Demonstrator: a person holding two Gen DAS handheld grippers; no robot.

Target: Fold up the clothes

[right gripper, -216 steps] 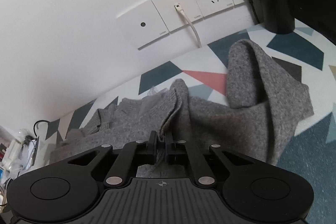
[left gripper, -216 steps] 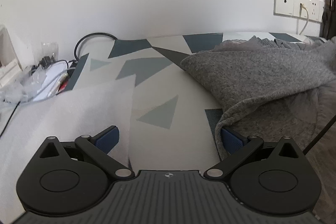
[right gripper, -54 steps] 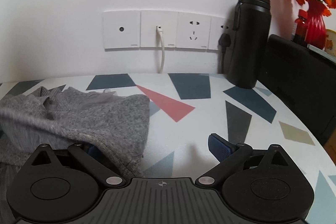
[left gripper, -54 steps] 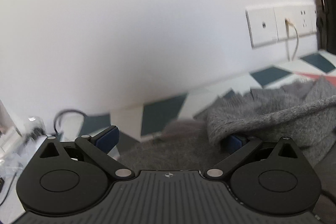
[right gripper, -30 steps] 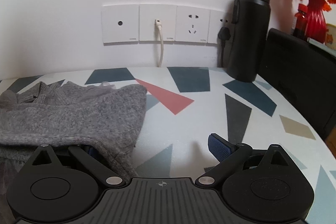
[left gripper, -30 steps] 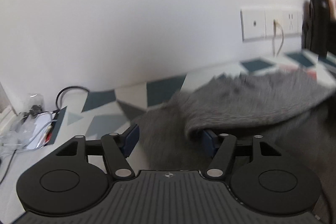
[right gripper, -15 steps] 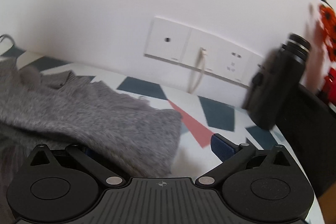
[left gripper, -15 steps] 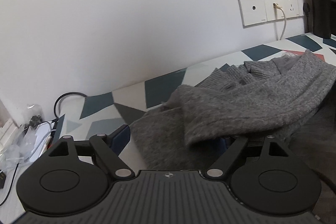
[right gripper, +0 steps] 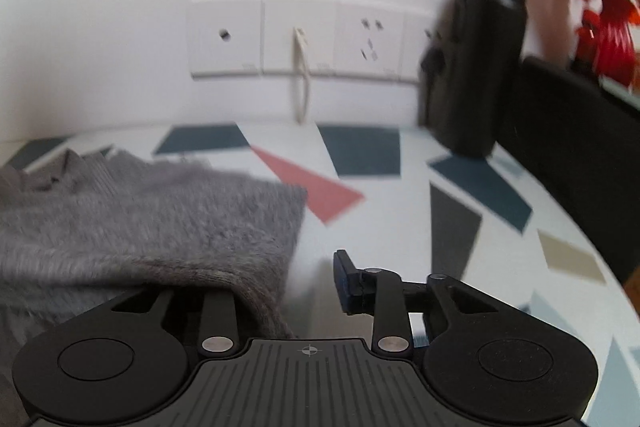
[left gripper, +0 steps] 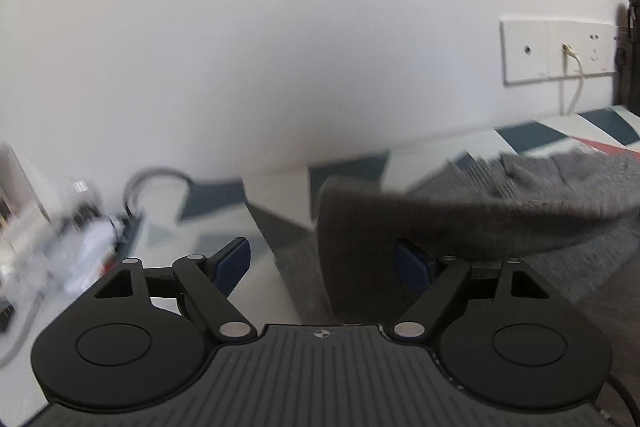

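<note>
Comparing with half a second back, I see my right gripper (right gripper: 288, 287) narrowing from wide over the grey sweater (right gripper: 160, 219) edge at nine o'clock, unclenched, while my left gripper (left gripper: 324, 263) gapes, so a fresh fold begins.

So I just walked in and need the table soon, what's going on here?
A person with a handheld gripper in each hand is folding a grey knit sweater on the patterned table. Both grippers are open. The left gripper has a fold of the sweater draped over one finger; the right gripper has the sweater's edge over its left finger. The fold looks unfinished. A black bottle stands by the wall.
</note>
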